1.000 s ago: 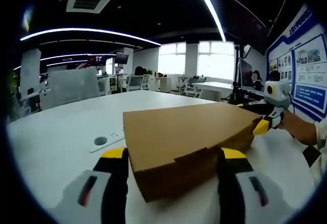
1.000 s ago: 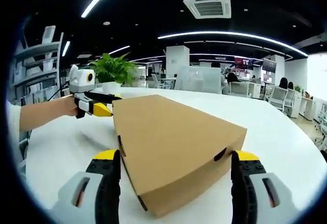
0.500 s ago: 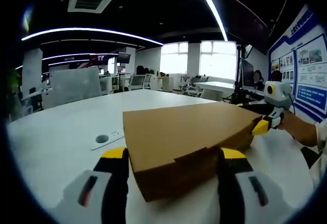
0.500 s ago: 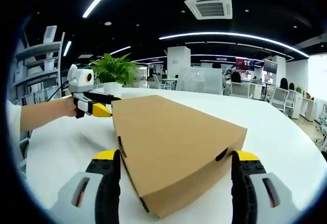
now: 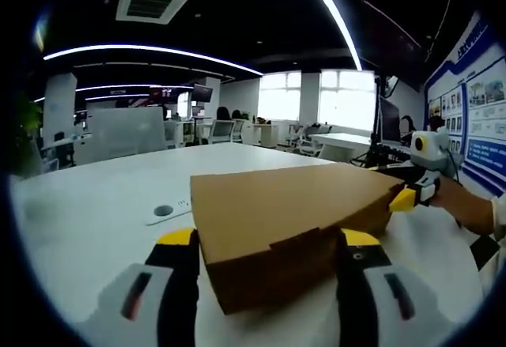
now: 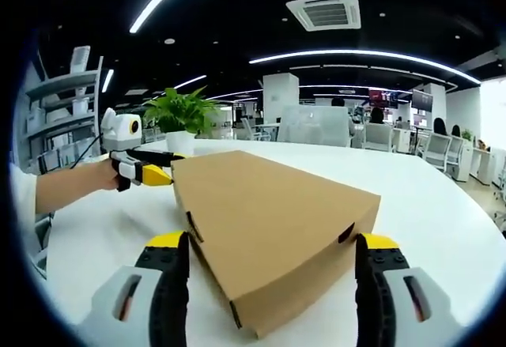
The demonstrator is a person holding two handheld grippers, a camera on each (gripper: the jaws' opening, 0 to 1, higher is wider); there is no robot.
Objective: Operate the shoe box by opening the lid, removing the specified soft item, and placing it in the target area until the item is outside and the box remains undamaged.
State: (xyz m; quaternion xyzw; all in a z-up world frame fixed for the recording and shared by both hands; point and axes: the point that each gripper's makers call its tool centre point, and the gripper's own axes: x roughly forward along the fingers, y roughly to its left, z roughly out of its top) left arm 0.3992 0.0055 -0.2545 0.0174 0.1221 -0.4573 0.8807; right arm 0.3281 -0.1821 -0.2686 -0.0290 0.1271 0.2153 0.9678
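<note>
The closed shoe box (image 5: 288, 232) is found on the white table (image 5: 87, 220), straddled at opposite ends by the spread-open left gripper (image 5: 267, 240) and right gripper (image 6: 269, 244); lid-opening is judged pending, requiring an edge lift.

One shoe box (image 5: 288, 224) sits on one bench (image 5: 87, 205); two grippers, left (image 5: 267, 246) and right (image 6: 269, 250); one potted plant (image 6: 180, 114).

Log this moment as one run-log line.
stage: lid closed | object: brown cardboard shoe box on white table | left gripper: open, straddling corner | right gripper: open, straddling opposite corner
</note>
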